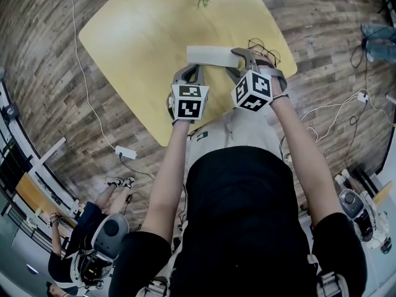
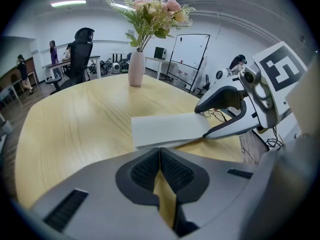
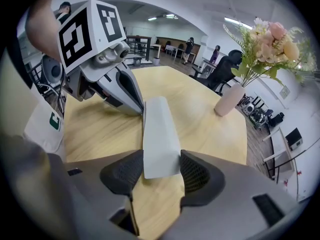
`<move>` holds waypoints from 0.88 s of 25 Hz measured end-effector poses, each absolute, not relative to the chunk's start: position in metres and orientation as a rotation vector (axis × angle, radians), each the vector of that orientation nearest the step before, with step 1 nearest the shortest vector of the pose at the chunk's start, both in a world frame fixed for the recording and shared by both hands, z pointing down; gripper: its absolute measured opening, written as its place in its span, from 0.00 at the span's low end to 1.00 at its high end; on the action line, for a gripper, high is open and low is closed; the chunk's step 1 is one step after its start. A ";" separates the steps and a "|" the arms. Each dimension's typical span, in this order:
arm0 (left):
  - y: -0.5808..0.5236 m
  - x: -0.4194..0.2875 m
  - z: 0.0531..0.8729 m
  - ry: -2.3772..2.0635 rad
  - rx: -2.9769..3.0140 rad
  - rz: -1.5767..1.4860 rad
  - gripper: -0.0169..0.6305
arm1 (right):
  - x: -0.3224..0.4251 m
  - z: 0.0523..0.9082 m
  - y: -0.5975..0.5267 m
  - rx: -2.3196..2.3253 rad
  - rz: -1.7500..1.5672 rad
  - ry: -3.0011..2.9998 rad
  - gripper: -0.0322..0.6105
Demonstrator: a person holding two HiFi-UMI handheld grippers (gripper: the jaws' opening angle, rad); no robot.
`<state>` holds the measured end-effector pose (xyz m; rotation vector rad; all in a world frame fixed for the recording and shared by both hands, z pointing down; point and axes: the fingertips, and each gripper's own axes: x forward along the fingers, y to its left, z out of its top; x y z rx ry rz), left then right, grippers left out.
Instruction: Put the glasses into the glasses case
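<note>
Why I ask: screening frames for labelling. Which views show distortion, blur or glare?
Head view: strong fisheye, the floor planks bend around the table, focus sharp. Left gripper view: dark round vignette, ceiling light blown out, glasses case crisp. Right gripper view: same vignette, flowers slightly washed out.

One overhead, two low, sharing table (image 1: pixel 133 45)

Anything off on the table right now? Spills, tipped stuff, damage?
Nothing stands out. The glasses case lies flat and intact on the table, right tongs gripping one end; the vase stands upright, nothing spilled.
</note>
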<state>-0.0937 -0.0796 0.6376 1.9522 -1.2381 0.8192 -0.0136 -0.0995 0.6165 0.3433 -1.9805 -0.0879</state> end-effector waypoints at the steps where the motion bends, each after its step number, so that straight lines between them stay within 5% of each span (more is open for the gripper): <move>1: -0.080 -0.094 0.638 -1.240 1.952 0.817 0.06 | -0.014 0.616 -0.100 0.342 -0.082 -1.983 0.44; 10: -0.075 -0.093 0.638 -1.231 1.955 0.841 0.06 | -0.013 0.613 -0.098 0.351 -0.070 -1.992 0.46; 22: -0.075 -0.090 0.615 -1.223 1.989 0.847 0.06 | -0.015 0.585 -0.104 0.405 -0.096 -2.028 0.35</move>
